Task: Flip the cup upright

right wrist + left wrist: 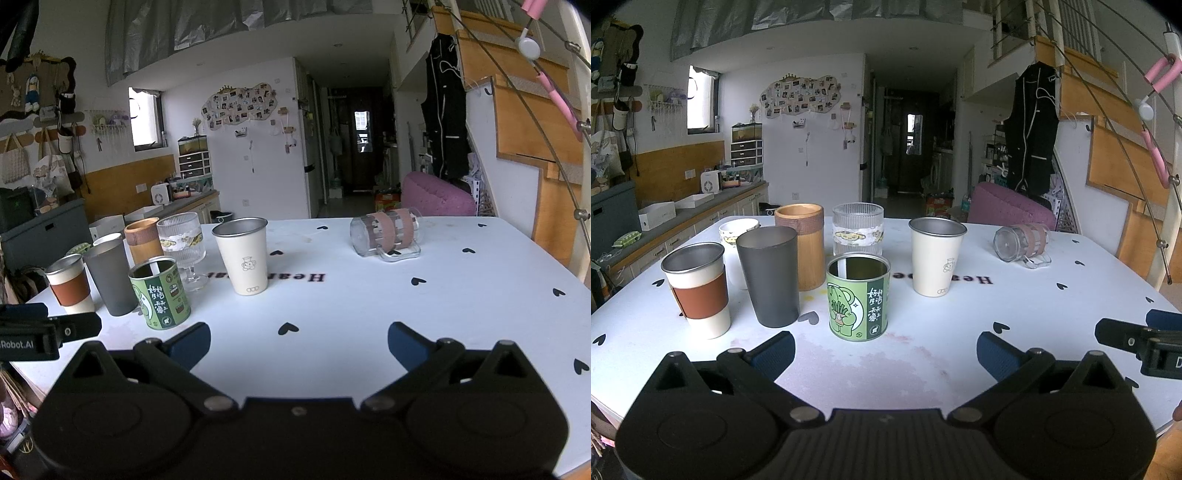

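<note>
Glass mug (386,232) lying on its side toward the far right part of the table (923,354), handle resting on the tabletop, brown bands around its body. Well apart from every other cup, nothing touching it. Shows up in the left wrist view too (1022,243), base end facing the camera.

Left gripper (885,349) spread wide, nothing between the blue pads, hovering over the near edge of the table, just in front of the green tin (857,297). Right gripper (299,341) also spread wide and holding nothing, over the near edge further right, pointing at bare tabletop with heart prints.

Rest of the lineup, all upright: white steel cup (936,256) standing alone around the middle of the table, next to the upside-down black lettering. Toward the left edge a cluster: cup with brown sleeve (698,291), dark gray tumbler (770,275), wooden cup (801,245), ribbed glass goblet (857,229) and a small white mug (735,236) mostly hidden behind the others. Green tin sits open-topped at the front of that cluster, closest to the left gripper.

Pink chair (437,195) behind the far edge of the table.
</note>
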